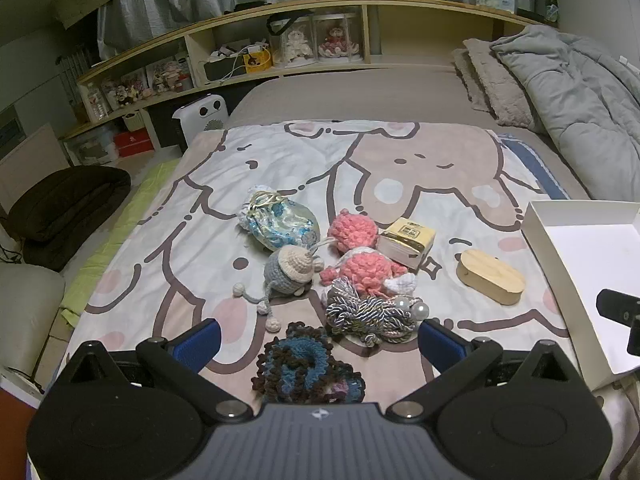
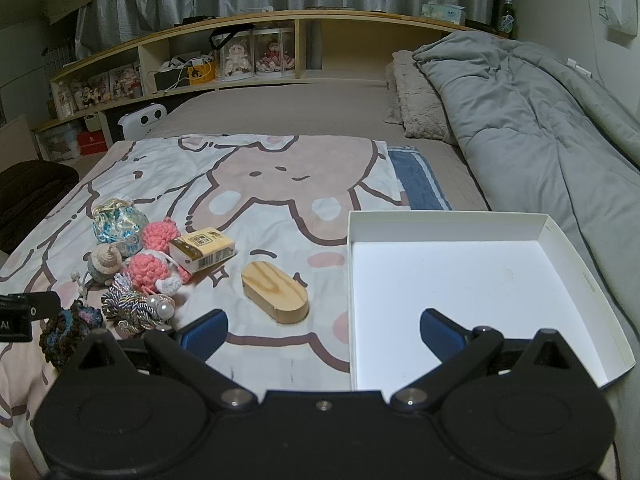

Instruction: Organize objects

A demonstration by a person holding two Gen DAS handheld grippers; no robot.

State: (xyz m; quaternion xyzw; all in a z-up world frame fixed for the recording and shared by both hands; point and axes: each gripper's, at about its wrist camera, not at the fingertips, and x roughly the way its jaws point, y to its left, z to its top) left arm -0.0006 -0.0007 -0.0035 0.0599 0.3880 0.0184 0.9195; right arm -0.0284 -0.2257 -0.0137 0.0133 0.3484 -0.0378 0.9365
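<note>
The bed [image 2: 304,108] carries a cartoon-print blanket [image 2: 256,184], and on it, to the right, sits a white tray [image 2: 568,240], shallow, open and with nothing in it. It looks like the place the loose things are meant to go.

The things lie in a cluster to the left of the tray: a blue-and-white drawstring pouch [image 1: 276,220] farthest back, two pink crocheted pieces [image 1: 360,252], a grey crocheted doll [image 1: 290,272], a yellow paper packet [image 2: 202,252], an oval wooden box [image 2: 276,292], a knot of twisted cord with pearls [image 1: 372,312], and a dark crocheted ring [image 1: 304,368] nearest the left tool [image 1: 320,340].

Both tools are released, jaws spread wide, nothing between them. The left tool hangs over the dark ring; the right tool [image 2: 322,334] hangs above the tray's near left wall, close to the wooden box.

A sound first pick would likely be the wooden box, since it stands apart and is rigid. The right tool should straddle its narrow width, not its length, and settle low before closing. The soft pieces touch one another, so each is best taken from the cluster's outer edge to avoid dragging a neighbour.
</note>
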